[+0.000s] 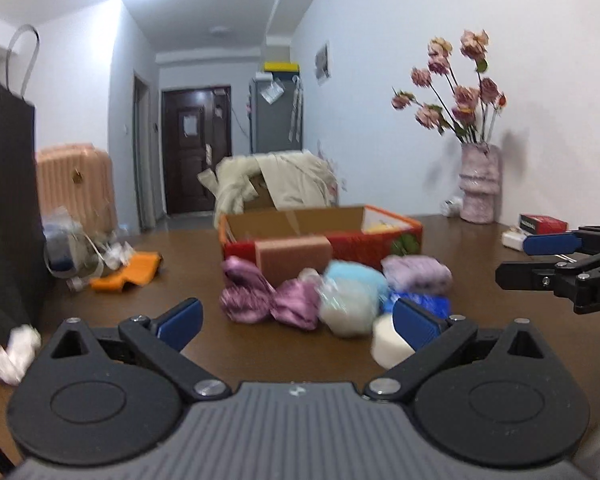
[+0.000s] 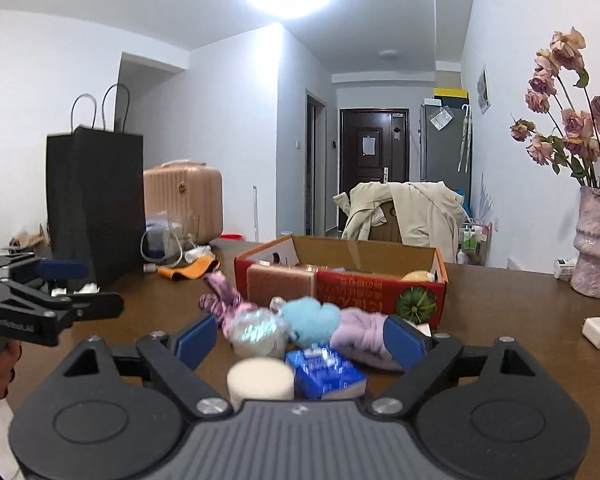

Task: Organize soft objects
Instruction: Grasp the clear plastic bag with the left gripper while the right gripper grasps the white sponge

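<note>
A pile of soft things lies on the brown table in front of an open red cardboard box (image 1: pixel 360 242) (image 2: pixel 380 286). It includes pink shiny fabric (image 1: pixel 260 300), a brown sponge block (image 1: pixel 294 256), a light blue fluffy ball (image 2: pixel 310 320), a lilac fluffy piece (image 2: pixel 360 336), a blue packet (image 2: pixel 324 372) and a white foam cylinder (image 2: pixel 260 378). My left gripper (image 1: pixel 298 320) is open just short of the pile, nothing between its fingers. My right gripper (image 2: pixel 300 340) is open too, with the cylinder and packet low between its fingers, untouched.
A black paper bag (image 2: pixel 96 208) stands at the left with plastic clutter and an orange cloth (image 1: pixel 128 272) beside it. A pink vase of flowers (image 2: pixel 594 240), a white charger (image 2: pixel 598 332) and a red box (image 1: pixel 542 224) sit at the right. Crumpled white tissue (image 1: pixel 12 352) lies near left.
</note>
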Tool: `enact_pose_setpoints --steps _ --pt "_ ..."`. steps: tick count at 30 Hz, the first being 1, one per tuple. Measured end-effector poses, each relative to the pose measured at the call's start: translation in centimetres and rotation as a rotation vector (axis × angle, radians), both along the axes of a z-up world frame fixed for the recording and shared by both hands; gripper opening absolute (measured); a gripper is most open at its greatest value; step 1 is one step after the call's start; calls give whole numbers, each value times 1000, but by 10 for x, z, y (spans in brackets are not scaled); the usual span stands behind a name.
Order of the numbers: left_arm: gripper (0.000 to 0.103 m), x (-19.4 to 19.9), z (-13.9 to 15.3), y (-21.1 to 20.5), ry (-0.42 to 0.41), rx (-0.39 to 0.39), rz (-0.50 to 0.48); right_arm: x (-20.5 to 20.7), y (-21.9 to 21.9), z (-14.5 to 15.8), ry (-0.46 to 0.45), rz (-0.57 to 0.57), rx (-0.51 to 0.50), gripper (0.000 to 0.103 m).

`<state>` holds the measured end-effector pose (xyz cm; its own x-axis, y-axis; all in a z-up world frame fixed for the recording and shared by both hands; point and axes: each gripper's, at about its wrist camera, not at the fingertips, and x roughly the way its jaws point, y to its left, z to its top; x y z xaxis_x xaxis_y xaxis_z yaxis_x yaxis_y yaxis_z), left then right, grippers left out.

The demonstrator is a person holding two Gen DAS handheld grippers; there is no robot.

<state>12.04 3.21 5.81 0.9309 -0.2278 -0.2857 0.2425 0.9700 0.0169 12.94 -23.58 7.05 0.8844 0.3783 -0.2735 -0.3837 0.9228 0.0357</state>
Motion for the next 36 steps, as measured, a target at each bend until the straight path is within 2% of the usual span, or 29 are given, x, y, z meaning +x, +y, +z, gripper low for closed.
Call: enact_pose_setpoints --steps 5,9,16,20,22,25,26,29,32,36 --pt "103 13 -14 3 69 -28 17 2 -1 -15 54 -14 17 90" --pt "103 15 -16 5 70 -42 39 7 2 -21 78 -4 36 89" --pt "103 29 -22 1 105 -31 52 22 25 -33 125 45 -6 88" --pt "101 60 -18 1 139 -56 37 50 48 -42 197 81 -59 81" --pt "91 82 -16 -4 176 -54 24 69 55 -44 295 100 -43 74" --pt "84 110 -14 -18 212 -42 -30 80 64 -44 267 60 -87 69" --pt "83 117 -15 -24 228 -36 -43 83 65 -44 268 51 -93 63" --pt "83 134 -18 -42 246 5 -87 92 60 -47 315 51 -64 57" --pt "75 149 -24 -58 266 47 -93 94 56 -46 318 55 -38 53" --pt "43 161 -29 -67 288 45 -125 97 50 -48 329 67 4 53"
